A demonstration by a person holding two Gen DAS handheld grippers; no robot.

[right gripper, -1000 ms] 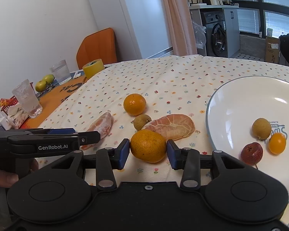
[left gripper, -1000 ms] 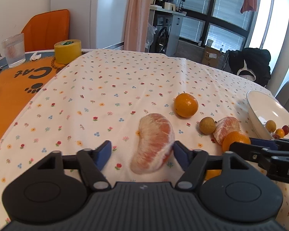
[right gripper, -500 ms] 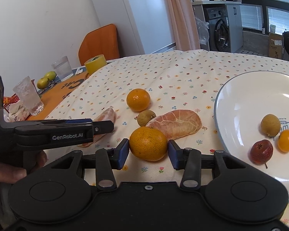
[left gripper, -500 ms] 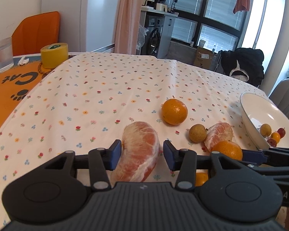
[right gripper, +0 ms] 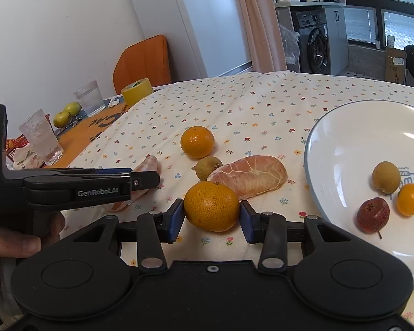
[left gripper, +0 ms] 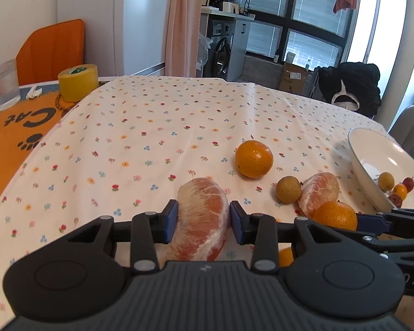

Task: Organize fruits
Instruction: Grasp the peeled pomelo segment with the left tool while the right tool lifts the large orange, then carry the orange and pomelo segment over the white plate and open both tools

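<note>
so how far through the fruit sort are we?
Done: three small fruits lie in the plate. In hand: left gripper shut on a pomelo segment, right gripper shut on a mandarin. Left on the cloth: another mandarin, a longan, a second pomelo segment.

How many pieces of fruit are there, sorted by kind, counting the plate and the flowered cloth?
Oranges: 2
Peeled pomelo segments: 2
Small brown round fruits: 2
Small orange fruit, on the plate: 1
Small red fruit, on the plate: 1
Total: 8
</note>
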